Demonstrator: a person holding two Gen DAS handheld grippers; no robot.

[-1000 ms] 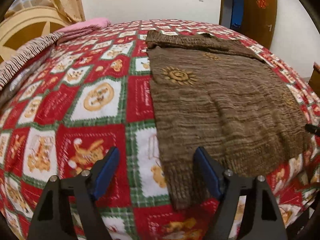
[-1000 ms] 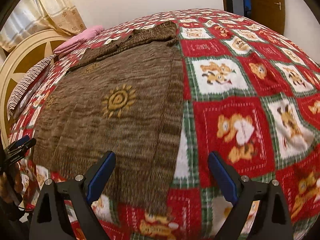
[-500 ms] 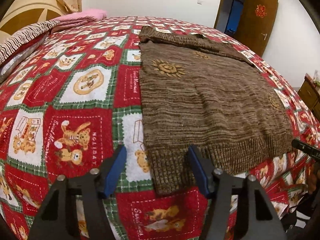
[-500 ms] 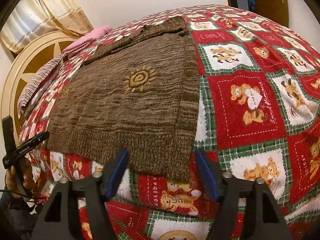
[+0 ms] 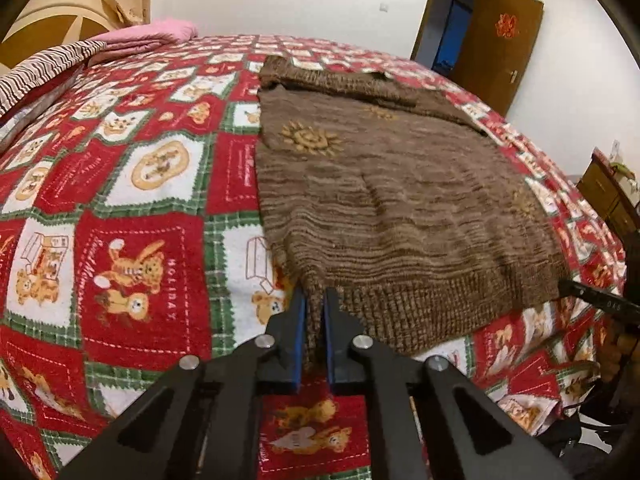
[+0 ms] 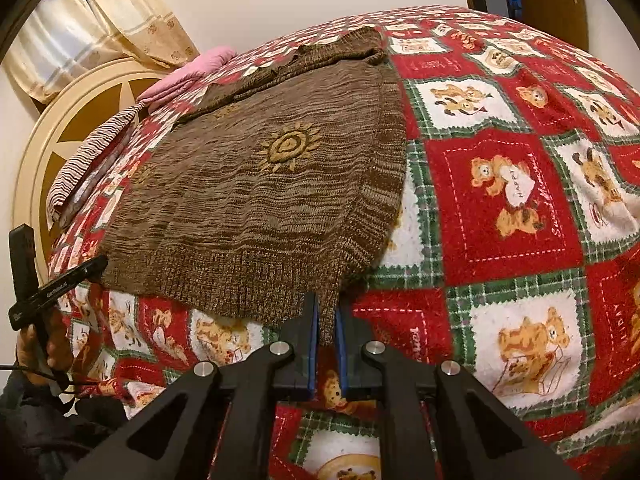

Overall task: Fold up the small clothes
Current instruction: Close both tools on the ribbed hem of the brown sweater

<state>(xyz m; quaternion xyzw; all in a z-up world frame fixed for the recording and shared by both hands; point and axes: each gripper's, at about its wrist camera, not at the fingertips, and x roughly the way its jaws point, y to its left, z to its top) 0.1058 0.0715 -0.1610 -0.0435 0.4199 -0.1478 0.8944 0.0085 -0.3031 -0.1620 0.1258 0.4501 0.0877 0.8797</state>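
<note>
Both of your claws are pinching the sweater (image 5: 400,200) right now. Your left gripper (image 5: 315,300) is squeezing the near left hem corner, and the knit is bunching up into a narrow fold between its blue pads (image 5: 298,344). Your right gripper (image 6: 327,312) is doing the same at the near right hem corner, with a strip of ribbed hem standing between its pads (image 6: 312,352). The jaws on both have just been closing, with the fabric caught in them. The sweater itself is lying flat on the bedspread (image 5: 132,216), hem toward you and sleeves folded across the far end, sun motif (image 6: 288,148) facing up. In the right view you're seeing your left hand (image 6: 40,344) at the edge, gripping its tool. A pink blanket (image 5: 152,34) is sitting near the headboard (image 6: 76,120).
</note>
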